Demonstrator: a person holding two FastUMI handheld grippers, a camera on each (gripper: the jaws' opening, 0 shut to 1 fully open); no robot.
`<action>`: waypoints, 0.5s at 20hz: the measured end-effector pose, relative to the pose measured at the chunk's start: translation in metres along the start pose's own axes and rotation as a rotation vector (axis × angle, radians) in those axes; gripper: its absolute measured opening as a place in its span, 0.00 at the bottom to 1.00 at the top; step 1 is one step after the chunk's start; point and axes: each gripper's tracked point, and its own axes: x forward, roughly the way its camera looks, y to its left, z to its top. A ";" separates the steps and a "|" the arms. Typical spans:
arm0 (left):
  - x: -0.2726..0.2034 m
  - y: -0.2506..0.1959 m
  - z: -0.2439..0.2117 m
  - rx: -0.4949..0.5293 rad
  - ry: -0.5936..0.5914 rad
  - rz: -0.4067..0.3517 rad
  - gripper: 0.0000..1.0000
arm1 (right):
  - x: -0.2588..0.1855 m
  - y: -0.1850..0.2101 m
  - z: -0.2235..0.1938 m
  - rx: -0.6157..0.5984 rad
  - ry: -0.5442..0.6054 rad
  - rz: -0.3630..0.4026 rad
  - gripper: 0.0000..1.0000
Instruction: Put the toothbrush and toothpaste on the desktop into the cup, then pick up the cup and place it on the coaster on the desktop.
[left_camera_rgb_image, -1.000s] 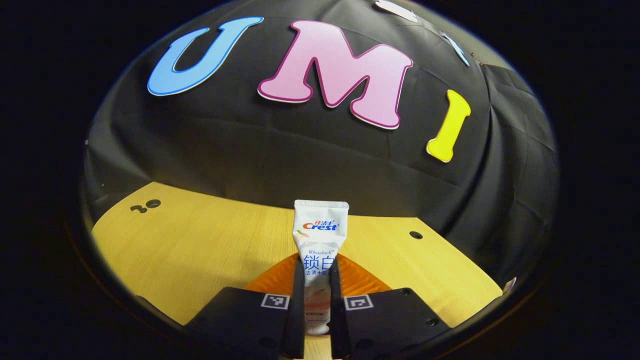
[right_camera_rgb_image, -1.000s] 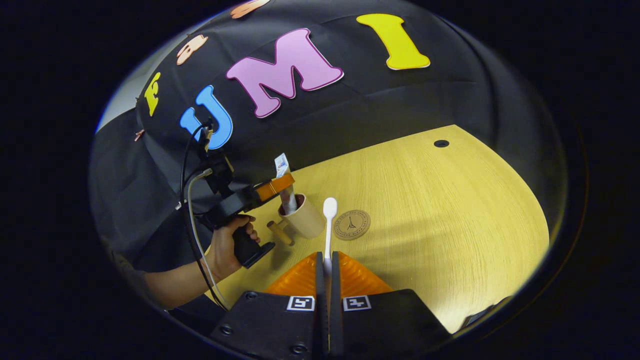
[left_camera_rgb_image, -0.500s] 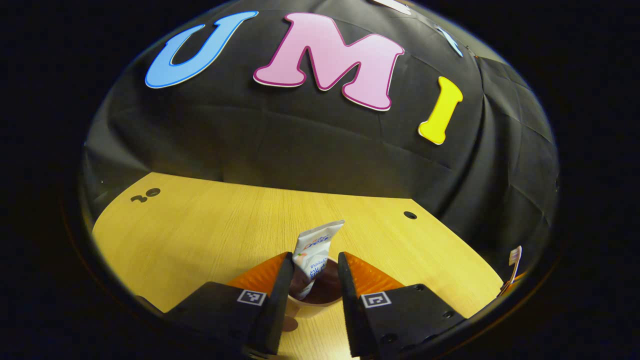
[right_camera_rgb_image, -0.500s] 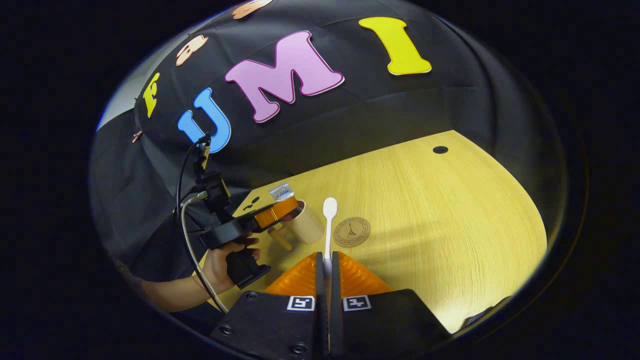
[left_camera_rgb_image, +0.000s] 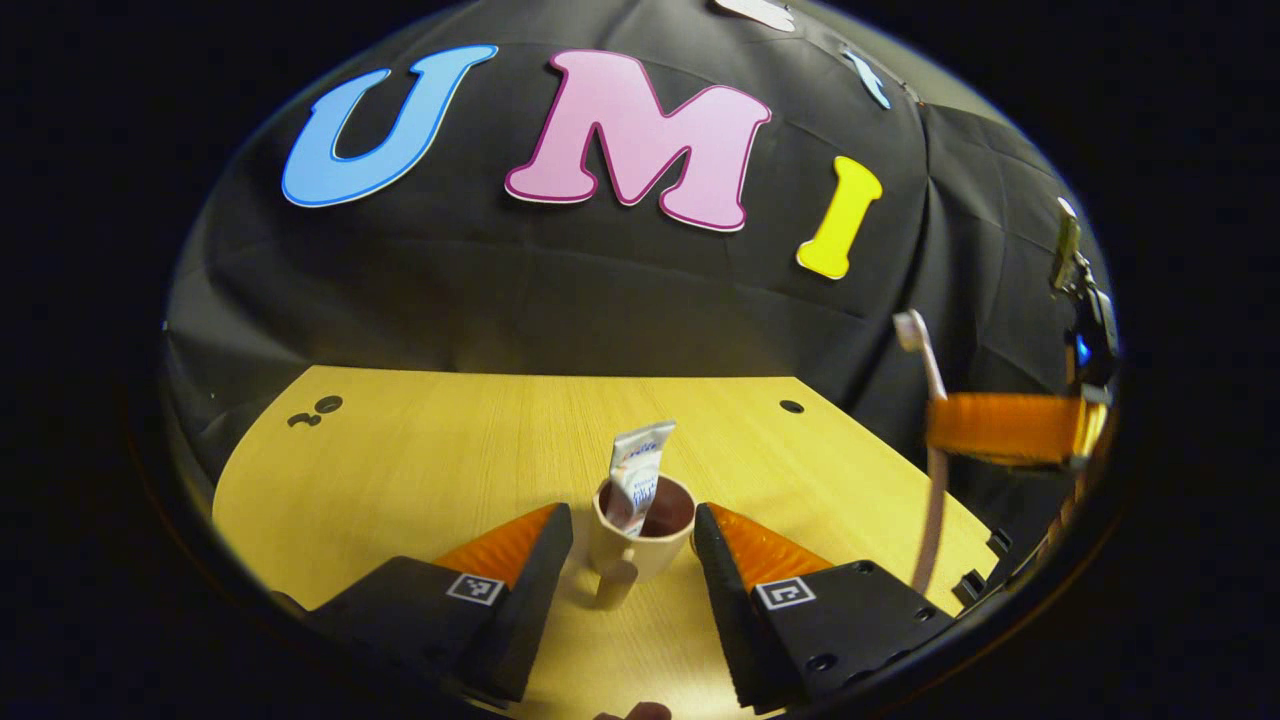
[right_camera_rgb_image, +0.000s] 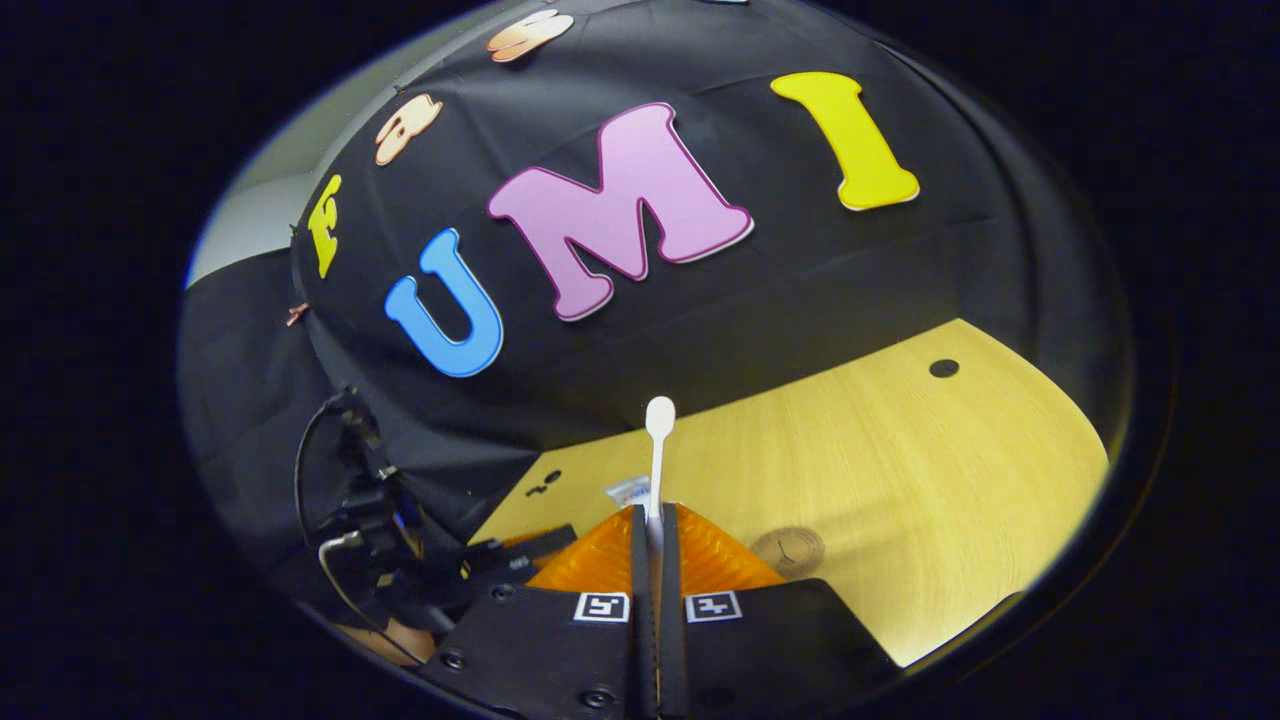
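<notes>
Compared with half a second earlier, the left gripper (left_camera_rgb_image: 630, 530) has drawn back from the cup (left_camera_rgb_image: 640, 528) and spread its jaws wider; a second earlier those jaws were clamped on the toothpaste tube (left_camera_rgb_image: 638, 472), which now stands free inside the cup, leaning against the rim with its crimped end up. In the left gripper view the beige cup sits on the wooden desktop (left_camera_rgb_image: 420, 460) just beyond the two fingertips and between them, touching neither, its handle turned toward the camera. The right gripper (right_camera_rgb_image: 652, 535) has risen since the earlier pictures, so that the desktop shows lower in its view and the cup is now hidden behind its orange fingers, with a corner of the tube (right_camera_rgb_image: 628, 491) showing just to the left of them. Its jaws are closed tightly on the white toothbrush (right_camera_rgb_image: 657, 455), which projects straight ahead from the narrow slit. The round brown coaster (right_camera_rgb_image: 788, 549) lies on the desktop (right_camera_rgb_image: 900, 470) to the right of those fingers. In the left gripper view the right gripper (left_camera_rgb_image: 1000, 428) appears at the far right, holding the toothbrush (left_camera_rgb_image: 928, 440) upright above the desk edge.
</notes>
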 end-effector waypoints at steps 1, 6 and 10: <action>-0.009 0.001 -0.003 0.011 0.008 -0.006 0.76 | 0.010 0.007 0.008 0.010 -0.027 0.010 0.06; -0.051 0.008 -0.020 0.045 0.057 -0.032 0.77 | 0.057 0.023 0.031 0.008 -0.137 0.043 0.06; -0.088 0.011 -0.038 0.015 0.088 -0.039 0.77 | 0.098 0.011 0.032 -0.008 -0.193 0.024 0.05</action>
